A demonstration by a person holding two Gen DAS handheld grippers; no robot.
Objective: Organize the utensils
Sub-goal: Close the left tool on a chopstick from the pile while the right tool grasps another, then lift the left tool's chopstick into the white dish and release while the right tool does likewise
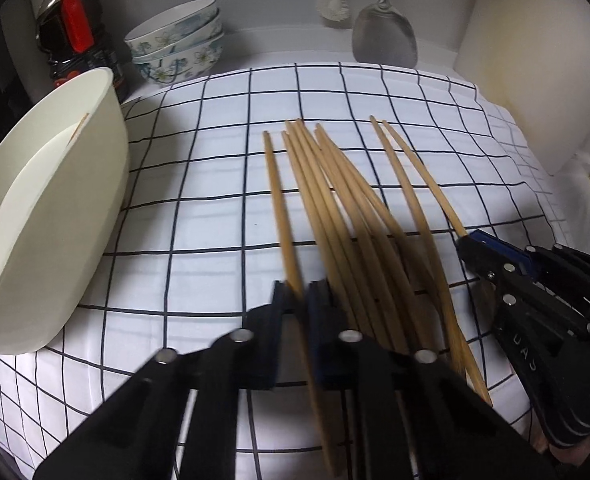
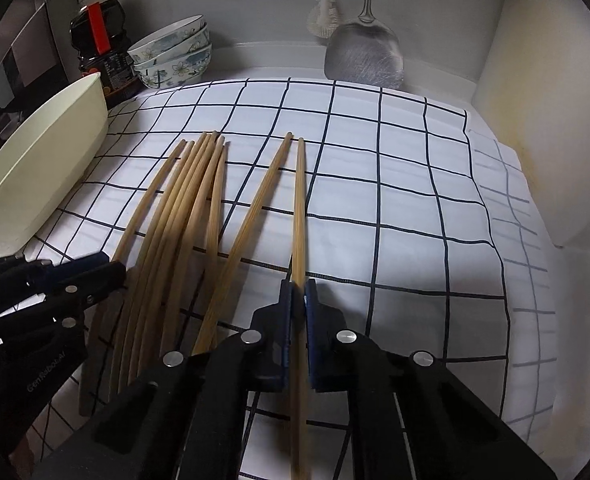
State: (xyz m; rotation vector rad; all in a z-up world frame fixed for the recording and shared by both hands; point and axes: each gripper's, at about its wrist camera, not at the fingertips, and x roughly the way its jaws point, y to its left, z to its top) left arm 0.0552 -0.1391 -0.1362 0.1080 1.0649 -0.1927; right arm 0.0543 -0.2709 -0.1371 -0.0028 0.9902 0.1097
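The left gripper (image 1: 297,292) is closed on the leftmost light wooden chopstick (image 1: 275,184); the right gripper (image 2: 298,292) pinches the rightmost wooden chopstick (image 2: 300,200). Between them a loose fan of wooden chopsticks (image 2: 183,216) lies on the white cloth with a dark grid (image 2: 375,184). A cream plastic tub (image 1: 55,216) stands tilted at the cloth's left edge. Behind it are a dark bottle with a red handle (image 1: 71,32), label unreadable, and stacked floral bowls (image 1: 179,40). A steel spatula (image 2: 363,56) and white brush (image 2: 323,20) hang by the back wall. Open cloth lies to the right.

Matt wooden chopsticks (image 2: 215,200) on checked cloth (image 2: 375,200) — brushed metal spatula (image 2: 365,60) behind.
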